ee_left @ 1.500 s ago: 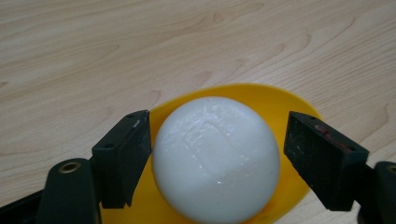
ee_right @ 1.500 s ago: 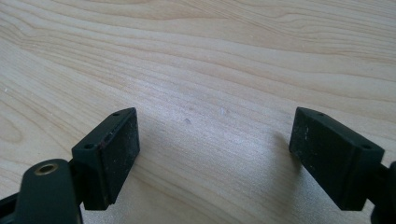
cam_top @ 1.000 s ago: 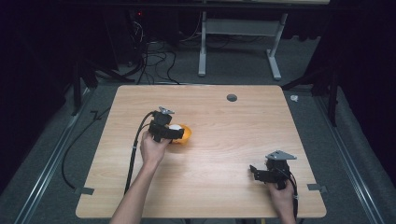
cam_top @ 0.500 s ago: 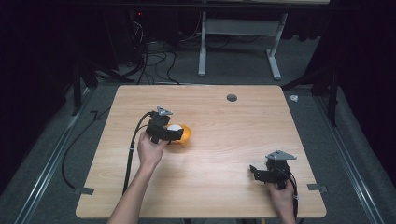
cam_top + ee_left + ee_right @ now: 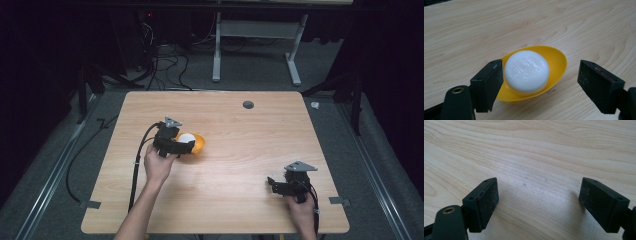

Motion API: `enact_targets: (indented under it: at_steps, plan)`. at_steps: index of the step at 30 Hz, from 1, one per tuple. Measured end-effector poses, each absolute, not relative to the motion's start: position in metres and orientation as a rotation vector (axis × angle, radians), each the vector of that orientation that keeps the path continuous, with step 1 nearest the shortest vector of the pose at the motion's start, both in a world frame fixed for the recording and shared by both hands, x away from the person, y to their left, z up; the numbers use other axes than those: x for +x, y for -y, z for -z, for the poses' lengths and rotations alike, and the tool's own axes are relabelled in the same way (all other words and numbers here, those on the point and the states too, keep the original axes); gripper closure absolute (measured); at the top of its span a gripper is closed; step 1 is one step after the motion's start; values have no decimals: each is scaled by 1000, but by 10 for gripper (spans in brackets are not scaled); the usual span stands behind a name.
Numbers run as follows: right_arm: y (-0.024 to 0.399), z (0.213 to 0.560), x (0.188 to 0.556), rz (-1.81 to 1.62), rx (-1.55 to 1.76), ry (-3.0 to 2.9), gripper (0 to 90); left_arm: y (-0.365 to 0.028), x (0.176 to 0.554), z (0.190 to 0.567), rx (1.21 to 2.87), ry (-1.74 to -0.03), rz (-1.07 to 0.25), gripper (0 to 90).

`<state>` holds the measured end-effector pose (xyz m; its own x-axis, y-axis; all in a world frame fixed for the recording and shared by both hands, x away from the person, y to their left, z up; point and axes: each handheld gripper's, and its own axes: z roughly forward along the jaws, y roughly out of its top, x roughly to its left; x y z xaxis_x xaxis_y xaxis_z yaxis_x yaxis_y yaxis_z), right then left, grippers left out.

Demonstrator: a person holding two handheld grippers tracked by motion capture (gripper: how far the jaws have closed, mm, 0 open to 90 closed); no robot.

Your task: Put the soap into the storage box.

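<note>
A shallow yellow dish (image 5: 556, 60) holds a round white soap bar (image 5: 527, 72) on the wooden table (image 5: 240, 130). My left gripper (image 5: 541, 67) is open, its jaws on either side of the dish; the left jaw sits right at the rim and the right jaw stands well apart. From the high view, the left gripper (image 5: 186, 145) is at the table's left middle, over the near side of the dish (image 5: 200, 145) and soap (image 5: 186, 137). My right gripper (image 5: 274, 183) rests near the front right corner. It is open over bare wood (image 5: 539, 185) with nothing between the jaws.
A dark round grommet (image 5: 248, 104) sits near the table's far edge. A black cable (image 5: 136, 172) trails from the left gripper over the front left edge. A white desk frame (image 5: 255, 45) and floor cables (image 5: 160, 60) lie beyond the table.
</note>
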<state>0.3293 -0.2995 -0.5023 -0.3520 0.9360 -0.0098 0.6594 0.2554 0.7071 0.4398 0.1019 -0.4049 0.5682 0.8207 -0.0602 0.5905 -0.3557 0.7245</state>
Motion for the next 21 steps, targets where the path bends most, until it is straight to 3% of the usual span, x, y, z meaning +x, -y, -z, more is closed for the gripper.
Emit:
enact_targets:
  at_steps: [21]
  plan:
    - [299, 502, 329, -861, 1451, -2101, 170, -127, 414, 402, 2034, -1121, -416, 216]
